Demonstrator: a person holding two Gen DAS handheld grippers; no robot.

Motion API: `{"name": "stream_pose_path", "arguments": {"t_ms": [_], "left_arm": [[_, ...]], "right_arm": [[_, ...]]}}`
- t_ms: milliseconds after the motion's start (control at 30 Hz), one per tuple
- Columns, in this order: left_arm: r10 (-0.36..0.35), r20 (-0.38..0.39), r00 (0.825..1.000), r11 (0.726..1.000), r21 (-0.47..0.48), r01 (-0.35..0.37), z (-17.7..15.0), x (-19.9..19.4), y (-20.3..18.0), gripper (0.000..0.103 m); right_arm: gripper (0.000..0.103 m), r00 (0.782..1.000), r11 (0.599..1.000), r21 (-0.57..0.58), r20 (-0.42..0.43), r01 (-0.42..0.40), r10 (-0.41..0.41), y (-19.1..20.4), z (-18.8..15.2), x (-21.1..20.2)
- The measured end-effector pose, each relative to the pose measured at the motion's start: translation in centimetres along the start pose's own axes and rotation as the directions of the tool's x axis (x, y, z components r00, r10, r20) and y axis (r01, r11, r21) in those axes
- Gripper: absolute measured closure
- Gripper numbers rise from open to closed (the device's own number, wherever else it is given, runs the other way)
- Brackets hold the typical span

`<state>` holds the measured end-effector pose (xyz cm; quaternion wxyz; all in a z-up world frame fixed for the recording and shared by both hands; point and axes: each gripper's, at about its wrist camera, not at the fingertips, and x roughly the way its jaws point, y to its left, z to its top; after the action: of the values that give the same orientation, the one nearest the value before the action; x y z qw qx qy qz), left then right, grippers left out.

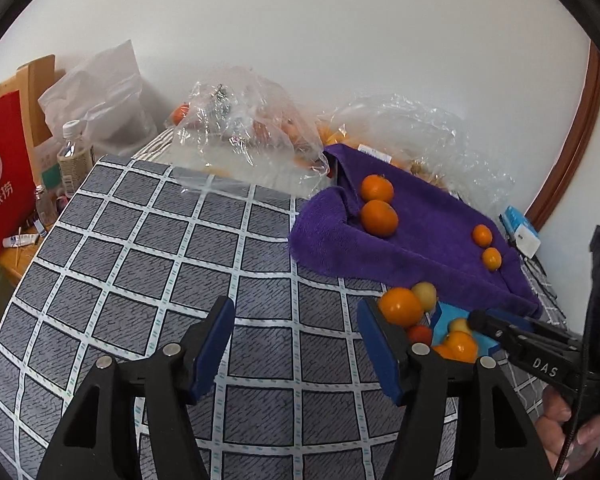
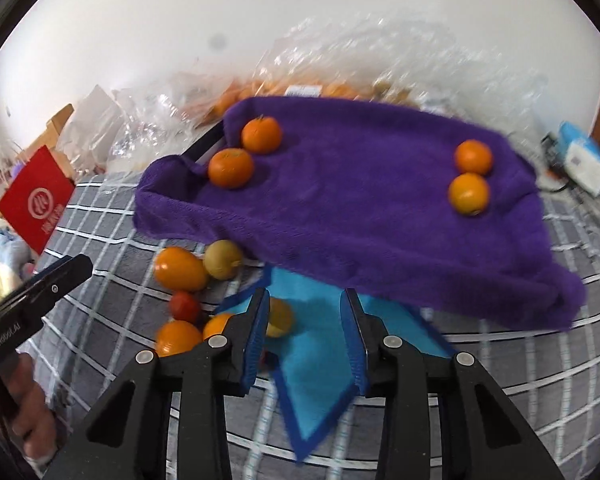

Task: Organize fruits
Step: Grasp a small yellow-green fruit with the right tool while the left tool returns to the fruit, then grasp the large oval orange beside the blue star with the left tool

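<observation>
Both my left gripper (image 1: pixel 296 344) and right gripper (image 2: pixel 305 340) gape empty; four oranges sit on the purple towel (image 2: pixel 360 208), loose fruit (image 2: pixel 180 270) remains.

Plain white wall (image 1: pixel 320 32) fills the back, evenly lit, with a curved brown wooden door frame (image 1: pixel 576 128) at the right edge. Grey cloth with white grid lines (image 1: pixel 148 264) covers the work surface; a light wooden side table (image 1: pixel 14 264) sits lower at far left, carrying a red paper bag (image 1: pixel 2 184), a clear water bottle (image 1: pixel 74 156) and small clutter. Crumpled clear plastic bags (image 1: pixel 244 128) and a frosted zip bag (image 1: pixel 100 96) are piled against the wall.
</observation>
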<state>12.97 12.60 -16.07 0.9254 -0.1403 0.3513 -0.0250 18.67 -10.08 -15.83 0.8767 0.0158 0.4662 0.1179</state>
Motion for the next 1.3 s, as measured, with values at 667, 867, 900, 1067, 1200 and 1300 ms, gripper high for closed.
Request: {"name": "stream_pose_path", "arguments": {"t_ms": [667, 867, 900, 1067, 1200, 1300], "left_arm": [[0.081, -0.068, 0.994, 0.993, 0.09, -0.074, -0.9, 1.5, -1.7, 0.039], [0.112, -0.114, 0.987, 0.987, 0.124, -0.097, -1.1, 2.3, -2.3, 0.039], [0.115, -0.119, 0.986, 0.987, 0.125, -0.1, -1.1, 2.4, -2.4, 0.039], [0.12, -0.129, 0.984, 0.984, 0.146, -0.101, -1.1, 2.4, -2.5, 0.031], [0.137, -0.139, 0.981, 0.98, 0.166, -0.114, -1.2, 2.5, -2.6, 0.027], [0.167, -0.149, 0.975, 0.972, 0.19, -0.138, -1.3, 2.7, -2.8, 0.025]], "right_arm": [[0.078, 0.974, 0.969, -0.113, 0.078, 0.219, -0.211, -3.2, -2.4, -2.6], [0.077, 0.986, 0.982, -0.078, 0.019, 0.17, -0.169, -6.5, -4.2, -1.3], [0.077, 0.986, 0.984, -0.072, 0.037, 0.163, -0.16, -6.6, -4.3, -1.3], [0.078, 0.987, 0.987, -0.054, 0.05, 0.152, -0.15, -6.8, -4.4, -1.1], [0.078, 0.988, 0.989, -0.027, 0.056, 0.145, -0.144, -7.2, -4.7, -1.5], [0.078, 0.987, 0.99, 0.028, 0.088, 0.136, -0.138, -8.2, -4.8, -2.2]]}}
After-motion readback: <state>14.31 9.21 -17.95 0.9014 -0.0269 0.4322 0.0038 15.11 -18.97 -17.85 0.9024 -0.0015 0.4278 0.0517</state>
